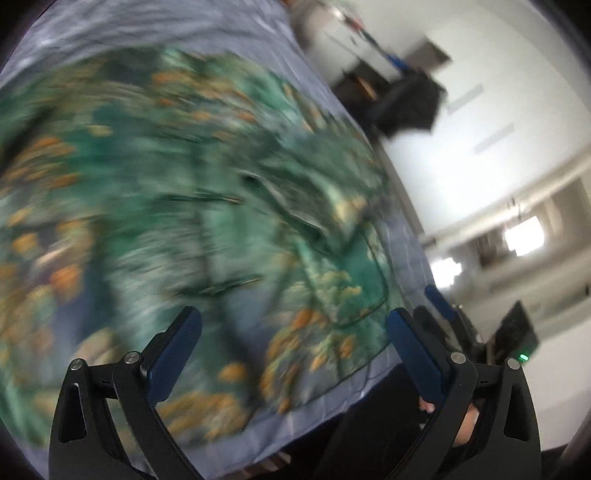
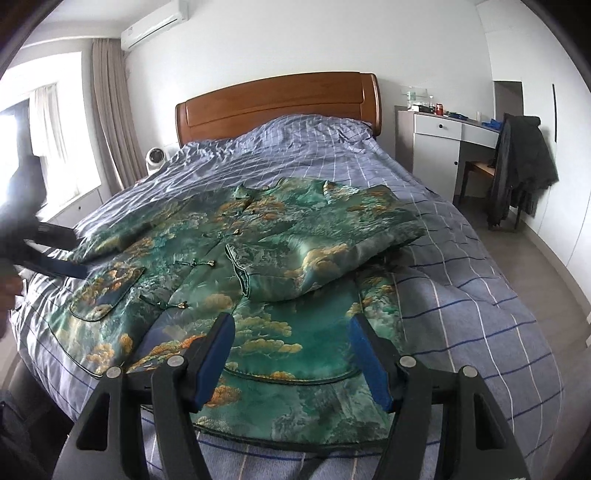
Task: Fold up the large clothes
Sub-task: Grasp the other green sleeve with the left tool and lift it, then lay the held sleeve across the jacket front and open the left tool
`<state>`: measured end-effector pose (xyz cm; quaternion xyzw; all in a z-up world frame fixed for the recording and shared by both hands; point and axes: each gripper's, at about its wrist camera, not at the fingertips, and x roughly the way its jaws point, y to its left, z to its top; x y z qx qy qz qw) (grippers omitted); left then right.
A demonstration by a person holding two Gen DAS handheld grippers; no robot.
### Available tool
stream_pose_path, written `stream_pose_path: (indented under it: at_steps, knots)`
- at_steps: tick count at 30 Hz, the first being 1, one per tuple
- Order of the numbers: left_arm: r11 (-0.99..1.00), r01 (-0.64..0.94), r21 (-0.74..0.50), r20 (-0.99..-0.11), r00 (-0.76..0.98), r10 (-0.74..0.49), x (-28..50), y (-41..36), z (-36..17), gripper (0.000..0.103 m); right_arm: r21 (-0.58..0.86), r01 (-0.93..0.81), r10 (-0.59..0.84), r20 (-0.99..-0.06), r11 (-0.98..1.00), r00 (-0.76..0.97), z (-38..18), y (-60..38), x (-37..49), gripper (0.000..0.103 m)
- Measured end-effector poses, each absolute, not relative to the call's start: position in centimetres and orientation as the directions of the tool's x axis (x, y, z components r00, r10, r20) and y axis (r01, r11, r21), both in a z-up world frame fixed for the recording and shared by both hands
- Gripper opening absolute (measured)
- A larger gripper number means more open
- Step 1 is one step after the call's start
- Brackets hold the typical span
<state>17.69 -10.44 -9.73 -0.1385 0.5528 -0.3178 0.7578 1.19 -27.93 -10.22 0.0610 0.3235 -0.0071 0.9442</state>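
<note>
The left wrist view is smeared by blur, so the jacket shows there only as green and orange streaks. It lies on the bed, one sleeve folded across its front. Both the left gripper and right gripper hover over it, fingers spread and holding nothing.

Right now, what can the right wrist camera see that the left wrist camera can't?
Only the right wrist view shows the wooden headboard, the air conditioner, the curtain and the jacket's folded-over sleeve. Only the left wrist view, which is blurry, shows the bed's near edge with a dark gap below it. Both show the green patterned jacket on the checked bedspread, and open jaws holding nothing.
</note>
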Motion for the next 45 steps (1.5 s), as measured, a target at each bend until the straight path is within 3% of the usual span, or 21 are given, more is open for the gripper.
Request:
stream_pose_path:
  at_steps: [2, 6, 8, 9, 11, 12, 14, 18, 24, 30, 34, 37, 45]
  knots:
    - [0.742, 0.329, -0.585, -0.752, 0.125, -0.648, 19.9, -13.8, -11.5, 0.099, 0.122, 0.061, 0.025, -0.607, 0.991, 0.795, -10.0, -28.4, 0.9, 0.066]
    - [0.762, 0.252, -0.597, -0.775, 0.068, -0.629, 24.2, -18.1, -15.2, 0.078, 0.135, 0.073, 0.022, -0.593, 0.988, 0.805, -9.6, -28.9, 0.2, 0.066]
    - [0.791, 0.226, -0.569, -0.799, 0.076, -0.597, 25.4, -19.3, -16.4, 0.073, 0.142, 0.079, 0.020, -0.587, 0.987, 0.809, -9.3, -29.2, -0.2, 0.067]
    - [0.804, 0.218, -0.553, -0.809, 0.088, -0.581, 25.9, -19.9, -16.9, 0.066, 0.147, 0.085, 0.017, -0.583, 0.986, 0.812, -9.3, -29.4, -0.4, 0.067]
    - [0.811, 0.217, -0.544, -0.814, 0.100, -0.573, 26.4, -20.6, -17.1, 0.039, 0.156, 0.093, 0.015, -0.579, 0.983, 0.815, -9.3, -29.6, -0.9, 0.069]
    - [0.830, 0.209, -0.517, -0.829, 0.120, -0.547, 26.4, -20.9, -17.0, 0.019, 0.160, 0.098, 0.013, -0.579, 0.982, 0.815, -9.4, -29.8, -1.0, 0.069]
    - [0.841, 0.203, -0.501, -0.830, 0.162, -0.533, 26.3, -20.8, -16.2, 0.009, 0.171, 0.107, 0.014, -0.585, 0.979, 0.811, -9.7, -30.3, -1.0, 0.069]
    - [0.840, 0.286, -0.461, -0.811, 0.248, -0.529, 25.1, -20.2, -11.7, 0.007, 0.176, 0.121, 0.007, -0.593, 0.977, 0.805, -10.1, -31.0, -0.9, 0.069]
    - [0.871, 0.351, -0.343, -0.791, 0.393, -0.470, 29.9, -16.7, -6.9, 0.007, 0.155, 0.078, 0.028, -0.583, 0.985, 0.812, -8.7, -32.6, 0.9, 0.069]
    - [0.937, 0.197, -0.288, -0.863, 0.371, -0.344, 37.3, -12.6, -12.6, 0.007, 0.037, 0.008, 0.015, -0.577, 0.999, 0.817, -6.6, -34.9, 8.9, 0.069]
    - [0.938, 0.143, -0.314, -0.879, 0.329, -0.345, 37.6, -11.6, -15.6, 0.020, -0.045, -0.033, -0.002, -0.621, 0.998, 0.784, -7.5, -35.8, 16.6, 0.069]
    - [0.940, 0.132, -0.315, -0.874, 0.346, -0.342, 37.3, -11.2, -15.9, 0.031, -0.014, -0.045, 0.024, -0.670, 0.999, 0.742, -9.0, -37.0, 23.2, 0.069]
    - [0.956, 0.149, -0.251, -0.886, 0.363, -0.290, 37.2, -12.1, -17.6, 0.028, 0.108, 0.010, 0.085, -0.839, 0.994, 0.537, -17.7, -37.9, 37.3, 0.069]
